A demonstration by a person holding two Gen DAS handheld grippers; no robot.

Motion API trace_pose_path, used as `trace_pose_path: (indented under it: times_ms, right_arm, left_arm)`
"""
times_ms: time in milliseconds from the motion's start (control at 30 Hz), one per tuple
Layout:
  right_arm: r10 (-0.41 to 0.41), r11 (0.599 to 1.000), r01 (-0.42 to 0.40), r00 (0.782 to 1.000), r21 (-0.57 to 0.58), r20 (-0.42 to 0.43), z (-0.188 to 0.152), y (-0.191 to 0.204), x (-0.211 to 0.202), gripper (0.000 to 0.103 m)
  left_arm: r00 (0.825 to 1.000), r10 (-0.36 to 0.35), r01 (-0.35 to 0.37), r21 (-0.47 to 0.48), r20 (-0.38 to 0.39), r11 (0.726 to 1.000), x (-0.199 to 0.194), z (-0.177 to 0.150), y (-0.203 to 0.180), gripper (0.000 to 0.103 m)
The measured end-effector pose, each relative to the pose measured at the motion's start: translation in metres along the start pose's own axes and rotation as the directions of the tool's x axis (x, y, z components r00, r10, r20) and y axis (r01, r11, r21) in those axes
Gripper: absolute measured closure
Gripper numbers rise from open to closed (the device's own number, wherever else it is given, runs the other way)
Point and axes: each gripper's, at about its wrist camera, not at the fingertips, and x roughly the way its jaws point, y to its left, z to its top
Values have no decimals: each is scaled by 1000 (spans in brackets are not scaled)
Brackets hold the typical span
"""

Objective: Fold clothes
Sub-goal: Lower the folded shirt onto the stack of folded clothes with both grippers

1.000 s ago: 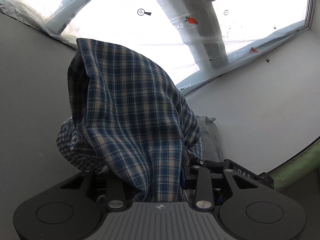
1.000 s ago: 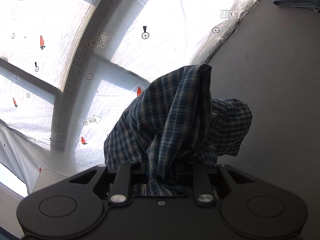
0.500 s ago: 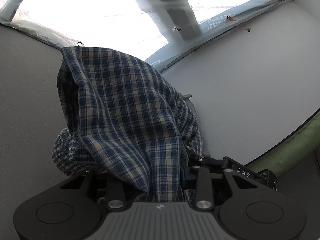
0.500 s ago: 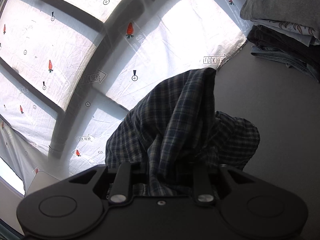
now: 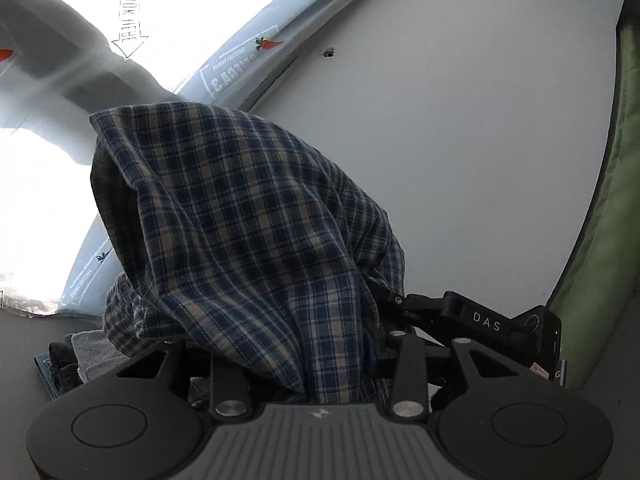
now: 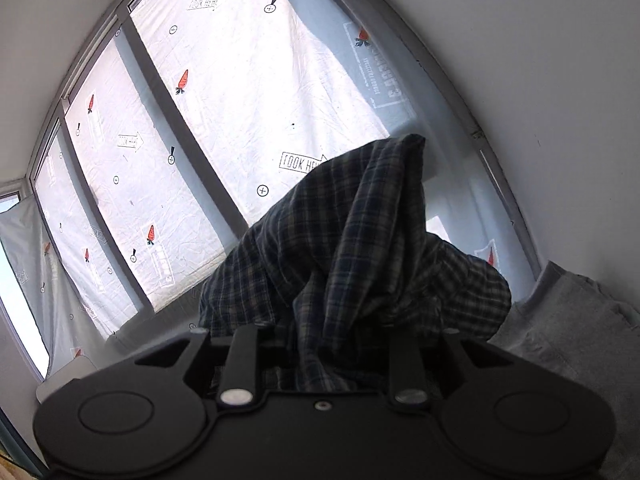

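A blue and beige plaid shirt (image 5: 248, 216) hangs over my left gripper (image 5: 316, 320) and hides its fingers; the cloth runs down between the jaws, which are shut on it. The same plaid shirt (image 6: 360, 248) drapes over my right gripper (image 6: 332, 320), also shut on it with its fingers covered. The other gripper's black body (image 5: 472, 320) shows close at the right in the left wrist view. Both grippers hold the shirt up in the air, facing the window and wall.
A window covered with printed white film (image 6: 200, 140) fills the background. A white wall (image 5: 460, 140) is to the right. A green padded edge (image 5: 600, 208) runs down the far right. A pile of folded clothes (image 5: 76, 356) lies low left, and grey cloth (image 6: 568, 328) lies at the right.
Both grippers have swung upward and turned with the shirt: the grey surface dropped out of view and the window and wall now fill the frames. The grips have not changed.
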Motion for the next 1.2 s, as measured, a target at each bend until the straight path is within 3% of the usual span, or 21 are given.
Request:
trace_pose_path:
  times_ms: [67, 100, 167, 233, 300, 367, 433, 567, 600, 667, 767, 900, 967, 1033, 1100, 1200]
  right_arm:
    - [-87, 993, 88, 996, -77, 11, 27, -22, 2, 61]
    - [-143, 983, 142, 990, -115, 0, 30, -32, 8, 54]
    - [-263, 949, 252, 964, -189, -31, 29, -55, 25, 49]
    - [-387, 897, 357, 920, -261, -70, 21, -79, 48, 47]
    - [-507, 825, 453, 858, -337, -88, 0, -98, 72, 48]
    - [-590, 751, 523, 806, -403, -53, -21, -104, 89, 48]
    - [-617, 688, 564, 786, -457, 41, -34, -96, 84, 48]
    - [-639, 543, 644, 733, -539, 231, -59, -80, 75, 45]
    - [-638, 504, 663, 718, -554, 278, -65, -75, 72, 49]
    - [-564, 519, 602, 775, -606, 286, -80, -65, 75, 55]
    - [-556, 510, 545, 799, -666, 229, -99, -70, 101, 61]
    - [-631, 497, 586, 750, -640, 196, -104, -108, 120, 62]
    - [-631, 565, 584, 761, -583, 151, -94, -132, 124, 59]
    - [-597, 635, 551, 795, -541, 109, -87, -157, 124, 56]
    - [-561, 676, 521, 823, -521, 95, -88, -176, 124, 54]
    - [-545, 673, 507, 832, -538, 103, -96, -186, 127, 53]
  left_arm:
    - [998, 65, -65, 25, 4, 998, 36, -6, -3, 36]
    - [994, 112, -112, 28, -6, 993, 50, -13, 0, 32]
    - [976, 207, -207, 18, -70, 978, 79, -32, 19, 25]
    - [936, 299, -304, 3, -185, 953, 106, -52, 49, 25]
    - [885, 365, -389, -29, -289, 921, 120, -68, 79, 25]
    - [856, 404, -454, -95, -323, 886, 116, -79, 106, 25]
    - [856, 405, -467, -145, -321, 872, 119, -81, 117, 25]
    - [860, 429, -464, -74, -277, 883, 132, -63, 124, 25]
    - [861, 430, -463, -67, -271, 884, 133, -62, 124, 25]
    - [864, 425, -459, -75, -268, 885, 137, -64, 125, 25]
    - [860, 427, -463, -79, -280, 883, 138, -69, 128, 25]
    - [865, 423, -454, -63, -268, 889, 137, -68, 129, 25]
    - [868, 424, -448, -38, -260, 893, 138, -66, 127, 24]
    - [866, 433, -449, -7, -250, 894, 141, -65, 125, 23]
    - [861, 444, -456, 10, -246, 890, 143, -67, 126, 21]
    - [841, 480, -493, 14, -249, 870, 145, -75, 134, 17]
